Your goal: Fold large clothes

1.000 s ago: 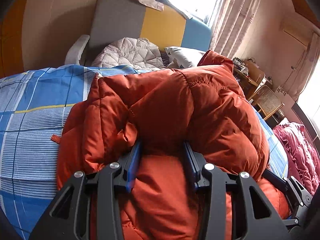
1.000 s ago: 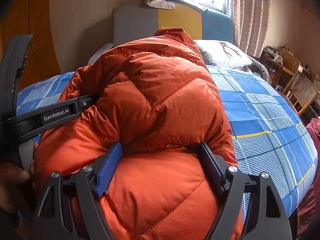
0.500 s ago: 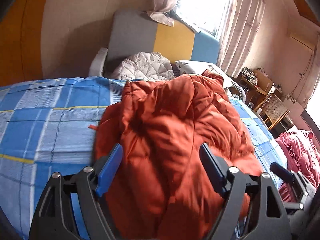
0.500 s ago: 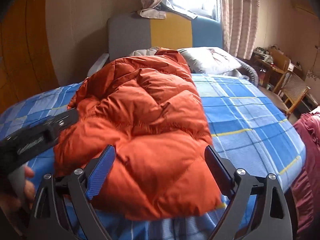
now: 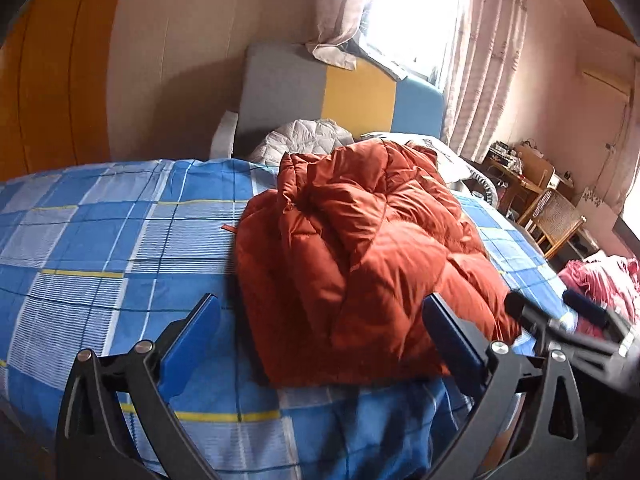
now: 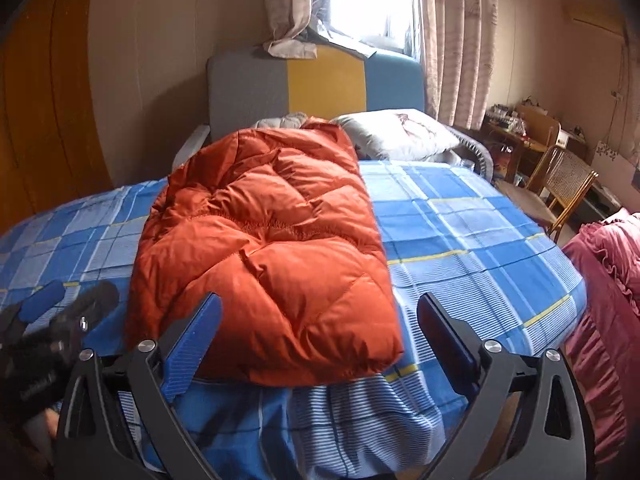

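Note:
An orange puffer jacket lies folded in a thick bundle on the blue checked bed sheet; it also shows in the right wrist view. My left gripper is open and empty, held back at the near bed edge, with the jacket's near end between and beyond its fingers. My right gripper is open and empty, also drawn back from the jacket's near edge. The right gripper shows blurred at the right of the left wrist view, and the left gripper at the left of the right wrist view.
A grey, yellow and blue headboard stands at the far end with a white pillow and a grey quilt. A wooden chair and a cluttered desk stand right. A red ruffled cover lies at the right.
Both grippers opened, let go of the jacket and pulled back toward the near bed edge. The jacket dropped from a raised bundle to lie folded on the sheet.

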